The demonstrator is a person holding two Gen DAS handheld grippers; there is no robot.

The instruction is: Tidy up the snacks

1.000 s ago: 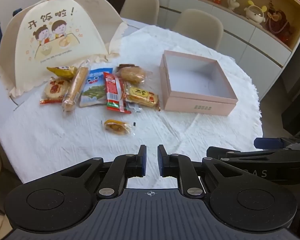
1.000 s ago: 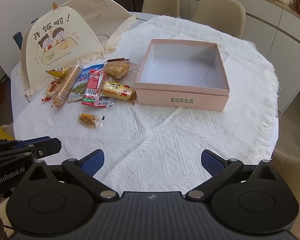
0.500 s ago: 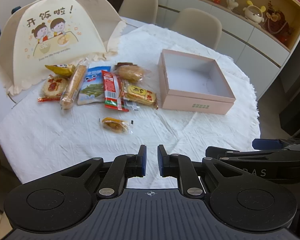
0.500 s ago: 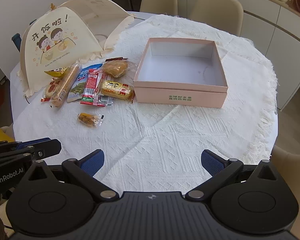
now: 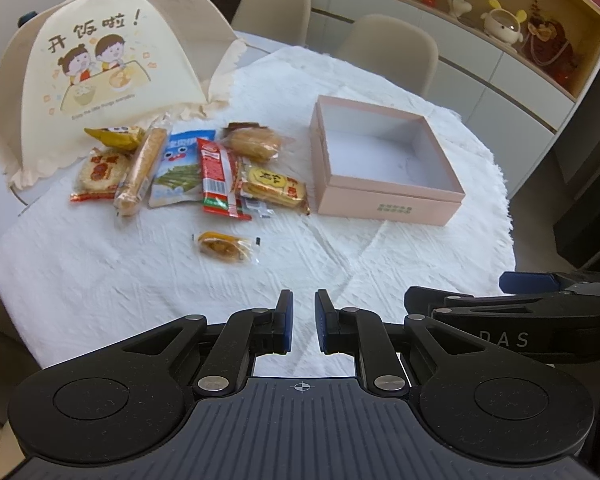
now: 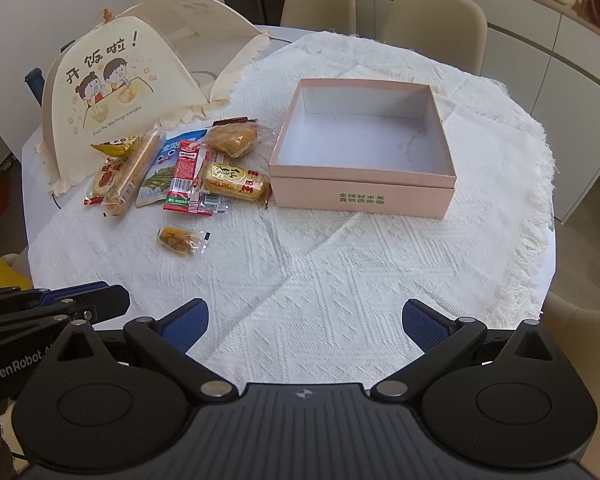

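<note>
What moved: Both views have crept a little closer to the surface (image 6: pixel 340 264) since a second ago. No snack has moved.
Left tool: Your left tool (image 5: pixel 301 322) is almost closed, with only a thin gap between its tips. It holds nothing.
Right tool: Your right tool (image 6: pixel 305 322) is wide open and holds nothing too.
Snacks: The snack pile (image 6: pixel 180 164) lies just left of the pink box (image 6: pixel 360 196). The yellow pack (image 6: pixel 236 182) is the one nearest the box wall. One small orange snack (image 5: pixel 225 245) lies alone, nearer to you.
Box: It is open and nothing is in it yet.
Other things: A cloth food cover (image 5: pixel 100 72) stands behind the pile.
Step now: I think you are only getting started and reaching in. No snack is packed yet.
Next move: The small orange snack looks easiest to pick first. Your left tool would need to open wider, then come down over it and pinch the wrapper.
</note>
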